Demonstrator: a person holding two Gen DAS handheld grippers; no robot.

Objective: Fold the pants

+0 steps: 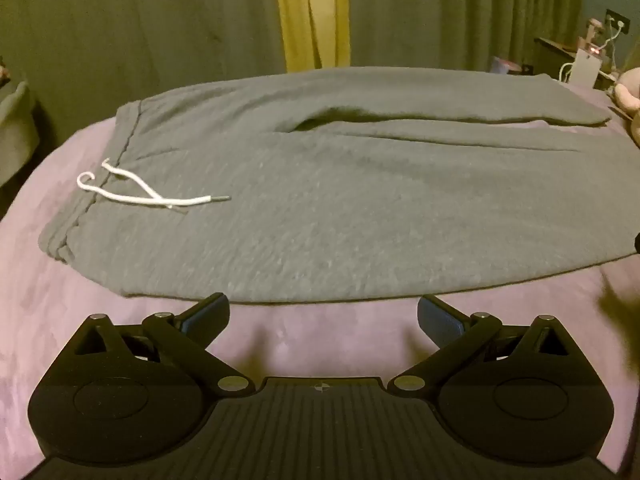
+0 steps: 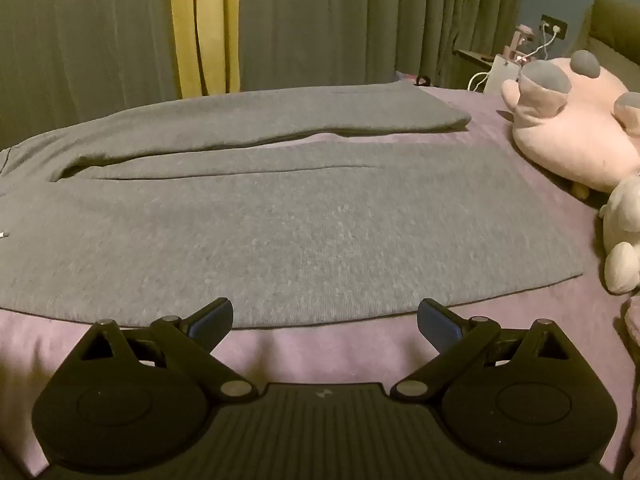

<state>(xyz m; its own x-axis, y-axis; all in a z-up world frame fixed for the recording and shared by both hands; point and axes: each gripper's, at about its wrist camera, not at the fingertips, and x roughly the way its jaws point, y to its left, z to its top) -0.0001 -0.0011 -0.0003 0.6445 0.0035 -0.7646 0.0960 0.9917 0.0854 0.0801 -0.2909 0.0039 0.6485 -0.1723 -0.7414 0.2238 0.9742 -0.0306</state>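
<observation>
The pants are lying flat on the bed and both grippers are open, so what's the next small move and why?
Probably ease both grippers forward onto the near edge of the gray pants. The left gripper and right gripper are wide open, holding nothing, just short of that edge. The two legs lie side by side, so gripping the near one would let it fold over the far one.

Both wrist views look forward and down across the bed (image 1: 60, 320) from its near edge, close above the pants (image 1: 320, 200). The left view covers the waistband end, the right view the leg ends; both share the middle legs and curtains (image 2: 320, 20).
</observation>
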